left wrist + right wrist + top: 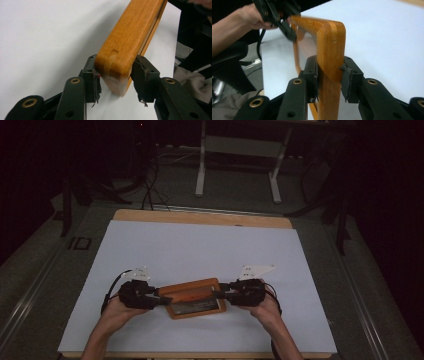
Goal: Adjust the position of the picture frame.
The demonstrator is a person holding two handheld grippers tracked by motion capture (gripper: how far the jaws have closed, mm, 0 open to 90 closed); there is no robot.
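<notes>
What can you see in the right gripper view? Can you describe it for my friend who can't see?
The right gripper clamps its two black jaws on the end of a wooden box above a white table cover. At the box's far end, a hand holds the left gripper against it.

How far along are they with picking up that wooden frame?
Done: the left gripper and right gripper each clamp an end of the wooden frame, pads pressed on its edges. In hand: the frame looks tilted over the white sheet, apparently being lifted. Left: carrying it and setting it down somewhere; where is unclear.
</notes>
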